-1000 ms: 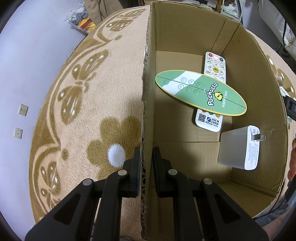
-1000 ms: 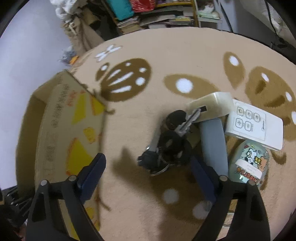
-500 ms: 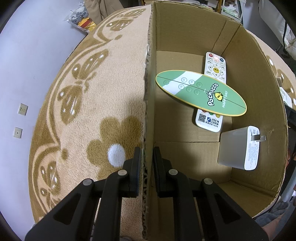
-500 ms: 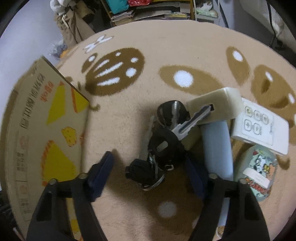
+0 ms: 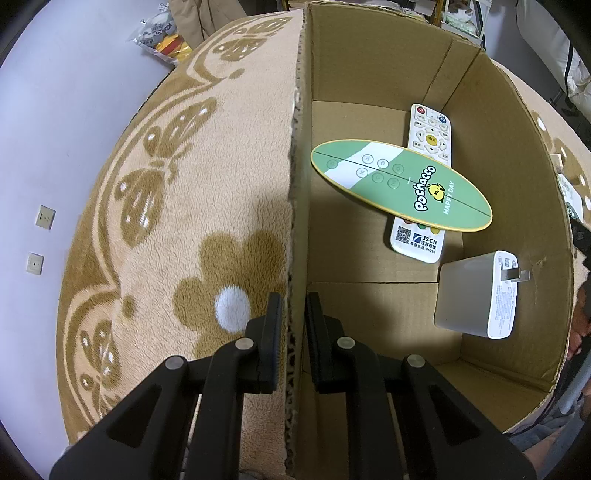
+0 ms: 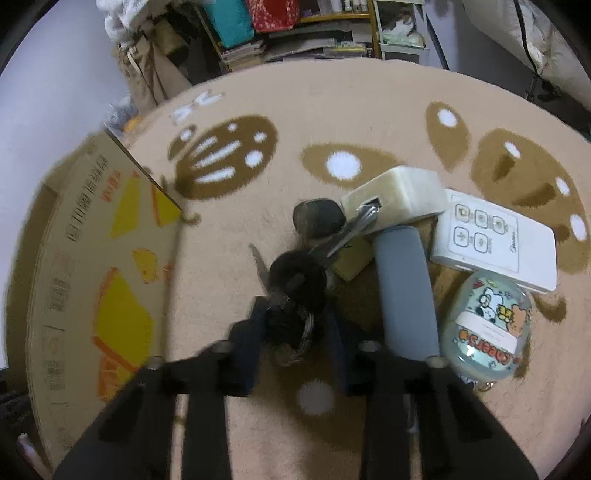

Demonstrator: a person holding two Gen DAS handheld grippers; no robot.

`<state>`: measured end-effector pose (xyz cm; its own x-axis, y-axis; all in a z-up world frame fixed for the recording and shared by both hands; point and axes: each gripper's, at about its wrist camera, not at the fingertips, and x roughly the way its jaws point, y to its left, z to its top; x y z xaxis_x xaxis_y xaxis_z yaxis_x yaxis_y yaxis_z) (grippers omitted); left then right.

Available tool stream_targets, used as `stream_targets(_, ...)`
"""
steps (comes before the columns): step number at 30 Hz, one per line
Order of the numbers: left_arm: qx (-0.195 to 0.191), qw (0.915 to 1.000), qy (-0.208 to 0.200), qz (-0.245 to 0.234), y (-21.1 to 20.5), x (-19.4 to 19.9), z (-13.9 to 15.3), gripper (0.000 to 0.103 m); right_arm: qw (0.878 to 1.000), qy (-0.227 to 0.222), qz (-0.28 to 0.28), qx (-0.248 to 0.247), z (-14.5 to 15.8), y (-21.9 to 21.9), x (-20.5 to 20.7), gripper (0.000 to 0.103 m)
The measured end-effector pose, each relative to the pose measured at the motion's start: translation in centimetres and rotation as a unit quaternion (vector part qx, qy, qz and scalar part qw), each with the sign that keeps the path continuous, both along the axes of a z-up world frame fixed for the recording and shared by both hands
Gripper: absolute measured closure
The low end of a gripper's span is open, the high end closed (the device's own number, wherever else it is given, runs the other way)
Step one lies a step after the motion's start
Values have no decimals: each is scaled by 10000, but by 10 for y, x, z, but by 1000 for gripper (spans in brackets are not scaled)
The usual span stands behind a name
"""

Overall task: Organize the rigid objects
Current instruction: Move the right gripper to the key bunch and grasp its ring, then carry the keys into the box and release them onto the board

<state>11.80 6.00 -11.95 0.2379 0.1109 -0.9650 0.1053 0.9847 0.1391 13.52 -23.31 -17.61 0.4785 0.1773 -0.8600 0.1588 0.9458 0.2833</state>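
Note:
My left gripper (image 5: 293,306) is shut on the near wall of an open cardboard box (image 5: 297,184), one finger outside and one inside. A green oval remote (image 5: 402,184) lies in the box across a white remote (image 5: 430,136), with a white plug adapter (image 5: 476,295) beside them. In the right wrist view a black key bunch (image 6: 295,280) lies on the carpet. My right gripper (image 6: 293,321) straddles it, its fingers closed in against both sides. The same box (image 6: 92,277) stands to the left.
To the right of the keys lie a cream block (image 6: 399,192), a grey bar (image 6: 404,291), a white button panel (image 6: 495,240) and a cartoon-printed case (image 6: 487,332). Beige patterned carpet (image 5: 166,184) surrounds the box. Cluttered shelves (image 6: 295,33) stand at the back.
My right gripper moved down over the key bunch and its fingers narrowed from wide apart to either side of it. The left gripper and the box stayed still.

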Motion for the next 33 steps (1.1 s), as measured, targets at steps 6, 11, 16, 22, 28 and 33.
stream_targets(6,-9,10000,-1,0,1,0,0,90,9993,-169,154,-289,13,6,2,80)
stream_targets(11,-11,10000,0,1,1,0,0,90,9992,-188,121,-332,19,5,8,80)
stream_targets(16,-23,10000,7,12,1,1,0,90,9983,-246,41,-519,22,4,4,80)
stream_targets(22,-32,10000,14,19,1,1,0,90,9981,-392,-21,-472,30,4,1,80)
stream_targets(28,-46,10000,16,26,2,1,0,90,9965,-639,160,-509,52,15,-4,80)
stream_targets(33,-51,10000,19,25,3,1,0,90,9936,-906,300,-601,76,28,-7,80)
